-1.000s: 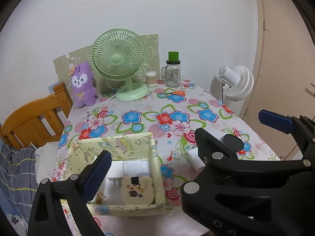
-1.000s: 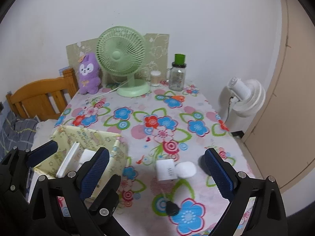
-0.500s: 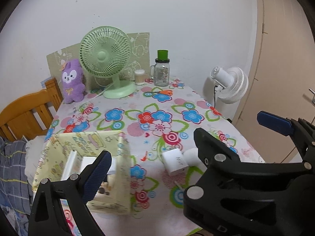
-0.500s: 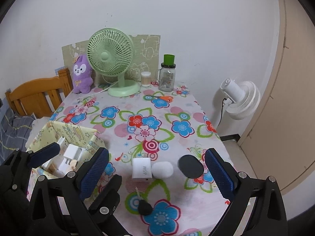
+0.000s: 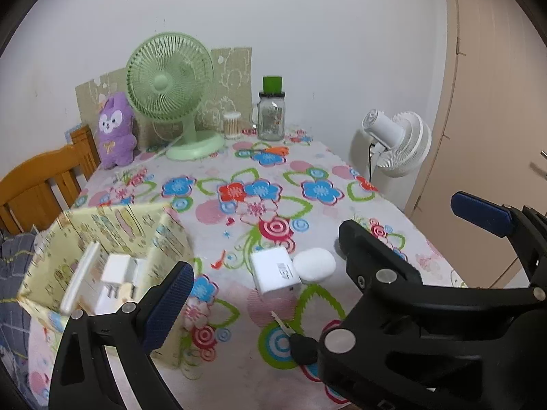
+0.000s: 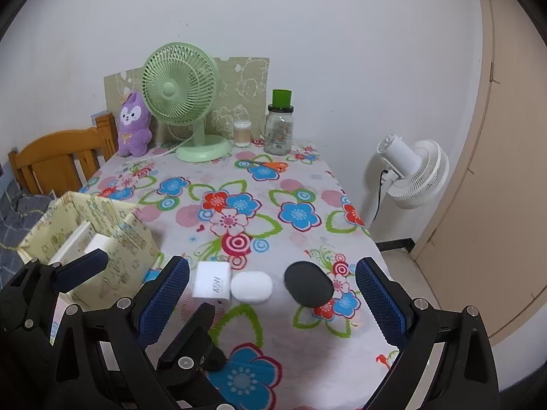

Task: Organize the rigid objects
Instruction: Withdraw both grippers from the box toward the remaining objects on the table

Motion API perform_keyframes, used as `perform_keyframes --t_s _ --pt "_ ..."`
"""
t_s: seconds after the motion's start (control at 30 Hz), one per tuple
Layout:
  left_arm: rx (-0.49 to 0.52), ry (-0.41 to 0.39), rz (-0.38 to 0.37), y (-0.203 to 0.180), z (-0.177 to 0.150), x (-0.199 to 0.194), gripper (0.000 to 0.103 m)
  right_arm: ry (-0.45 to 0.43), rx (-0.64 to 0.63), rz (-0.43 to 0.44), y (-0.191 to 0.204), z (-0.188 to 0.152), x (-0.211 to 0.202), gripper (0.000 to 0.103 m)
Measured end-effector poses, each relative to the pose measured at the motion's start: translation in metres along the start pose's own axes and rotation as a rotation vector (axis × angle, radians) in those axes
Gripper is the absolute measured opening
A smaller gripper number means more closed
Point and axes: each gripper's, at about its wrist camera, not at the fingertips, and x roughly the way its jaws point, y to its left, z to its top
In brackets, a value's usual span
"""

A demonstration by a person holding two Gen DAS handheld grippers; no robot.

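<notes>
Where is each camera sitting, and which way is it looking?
Left wrist: rides the left claw, looking across the flowery table to the green fan; own blue pads show, and the right claw crosses in front.
Right wrist: rides the right claw, facing likewise; its pads and the left claw show.
Both see the yellow box, white charger, white puck.

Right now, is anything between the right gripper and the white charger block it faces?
Nothing visible. The right gripper hangs open above the tablecloth; the white charger block lies just ahead near its left finger, touching only the white oval case.
</notes>
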Motion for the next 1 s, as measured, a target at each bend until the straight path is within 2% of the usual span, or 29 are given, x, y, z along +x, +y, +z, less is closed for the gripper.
perform_keyframes --t_s 0.7,1.0 --pt "-0.03 0.085 0.021 -0.019 -0.054 0.051 0.097 0.094 0.014 -0.026 -0.019 -0.06 0.049 0.099" --pt "-0.029 0.11 0.024 -0.024 -0.069 0.062 0.088 0.143 0.018 -0.043 -0.022 -0.076 0.063 0.099"
